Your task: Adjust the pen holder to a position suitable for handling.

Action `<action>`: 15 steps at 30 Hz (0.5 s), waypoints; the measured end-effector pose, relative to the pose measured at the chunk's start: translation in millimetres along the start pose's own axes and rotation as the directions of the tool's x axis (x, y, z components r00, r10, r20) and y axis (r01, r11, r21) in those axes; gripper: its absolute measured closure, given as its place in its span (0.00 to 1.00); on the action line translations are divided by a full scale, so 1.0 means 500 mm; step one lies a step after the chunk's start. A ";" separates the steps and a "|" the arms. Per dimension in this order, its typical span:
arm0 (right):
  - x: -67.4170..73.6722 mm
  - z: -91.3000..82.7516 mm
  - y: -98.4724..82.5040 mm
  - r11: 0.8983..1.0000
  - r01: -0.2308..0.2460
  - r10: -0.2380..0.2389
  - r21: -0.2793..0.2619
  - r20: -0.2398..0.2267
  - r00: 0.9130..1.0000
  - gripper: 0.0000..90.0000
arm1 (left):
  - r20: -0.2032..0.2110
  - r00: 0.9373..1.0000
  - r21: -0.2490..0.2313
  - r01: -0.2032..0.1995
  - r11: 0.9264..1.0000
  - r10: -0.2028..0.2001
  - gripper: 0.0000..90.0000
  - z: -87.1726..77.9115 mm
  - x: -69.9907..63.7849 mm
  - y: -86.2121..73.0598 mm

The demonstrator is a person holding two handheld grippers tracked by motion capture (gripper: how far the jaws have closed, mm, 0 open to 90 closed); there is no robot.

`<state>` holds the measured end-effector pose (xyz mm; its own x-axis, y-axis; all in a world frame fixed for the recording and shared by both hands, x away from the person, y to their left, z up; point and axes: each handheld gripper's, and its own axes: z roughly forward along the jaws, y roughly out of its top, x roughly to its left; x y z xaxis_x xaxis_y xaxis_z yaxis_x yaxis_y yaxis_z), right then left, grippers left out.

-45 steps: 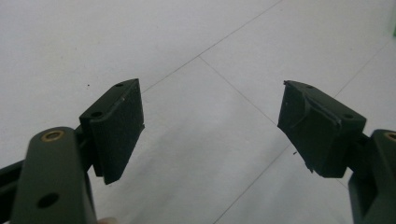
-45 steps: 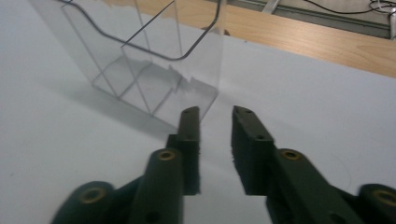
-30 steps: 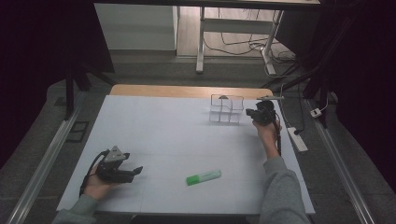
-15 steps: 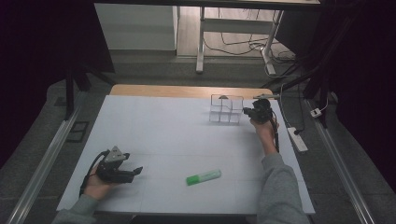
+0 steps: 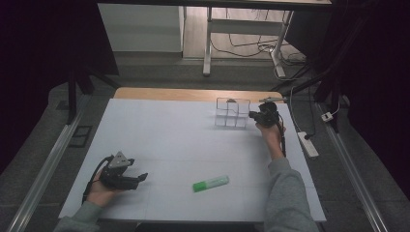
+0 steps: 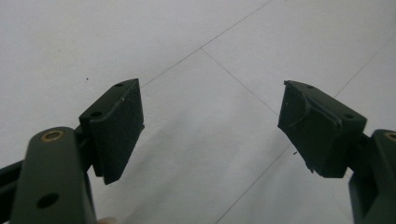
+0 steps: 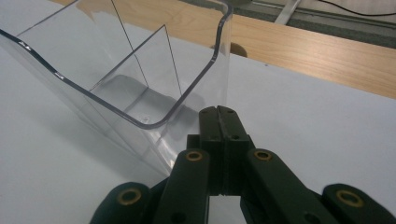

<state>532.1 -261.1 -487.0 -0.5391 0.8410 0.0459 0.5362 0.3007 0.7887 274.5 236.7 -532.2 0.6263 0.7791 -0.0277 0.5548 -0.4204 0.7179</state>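
In the high view, the left gripper (image 5: 137, 179) sits at the lower left of the frame, held in the person's left hand (image 5: 99, 191) and resting low over the white table sheet (image 5: 159, 140). Its jaws point toward the right of the frame. In the left gripper view the two black jaws stand wide apart with nothing between them; only the bare white sheet (image 6: 205, 93) with thin seam lines lies beyond.

A green highlighter marker (image 5: 211, 183) lies flat on the sheet in the lower centre of the high view, to the right of the left gripper and well apart from it. Neither gripper touches it.

Farther up, at the upper right of the sheet, the right gripper (image 5: 255, 115) is held by the person's right hand (image 5: 270, 133), with a grey sleeve (image 5: 285, 193) running down to the bottom edge. Its jaws are fully closed, pad against pad, with nothing held, as the right gripper view shows (image 7: 218, 116).

The clear plastic compartment organizer (image 5: 231, 112) stands just to the left of the right gripper in the high view. In the right gripper view the organizer (image 7: 116, 79) occupies the upper left, with its rounded corner wall immediately ahead of the closed jaw tips; whether they touch cannot be told. Its visible compartments hold nothing.

Beyond the sheet, a strip of bare wooden tabletop (image 5: 169, 94) runs along the far edge.
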 end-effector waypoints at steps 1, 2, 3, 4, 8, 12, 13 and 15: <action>0.003 0.001 0.002 1.000 0.005 -0.005 0.000 -0.003 1.000 0.99 | 0.000 1.000 0.000 0.001 1.000 -0.001 0.25 0.000 0.000 0.000; 0.011 0.005 0.006 1.000 0.009 -0.009 -0.009 -0.010 1.000 0.99 | 0.000 1.000 0.001 0.001 1.000 -0.001 0.25 0.000 0.001 0.000; 0.015 0.007 0.009 1.000 0.009 -0.010 -0.010 -0.015 1.000 0.99 | 0.000 1.000 0.001 0.001 1.000 -0.001 0.25 0.000 0.001 0.000; 0.018 0.009 0.010 1.000 0.014 -0.014 -0.010 -0.016 1.000 0.99 | 0.001 1.000 0.001 0.001 1.000 -0.001 0.25 0.001 0.001 0.000; 0.030 0.018 0.016 1.000 0.026 -0.026 -0.008 -0.020 0.999 0.99 | 0.002 1.000 0.001 0.000 1.000 0.000 0.25 0.001 0.002 -0.001; 0.040 0.027 0.023 1.000 0.024 -0.024 -0.011 -0.024 0.999 0.99 | 0.003 1.000 0.003 -0.001 1.000 0.001 0.25 0.000 0.002 -0.001; 0.046 0.033 0.027 0.999 0.033 -0.033 -0.010 -0.026 0.999 0.99 | 0.004 1.000 0.003 -0.001 1.000 0.001 0.25 0.000 0.003 -0.001; 0.051 0.037 0.031 0.999 0.037 -0.037 -0.007 -0.027 0.999 0.99 | 0.005 1.000 0.003 -0.001 1.000 0.001 0.25 0.000 0.003 -0.001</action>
<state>538.7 -226.9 -484.8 -0.5758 0.8170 0.0328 0.5112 0.3283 0.7943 275.1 238.0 -532.8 0.6298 0.7761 -0.0302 0.5554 -0.4228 0.7160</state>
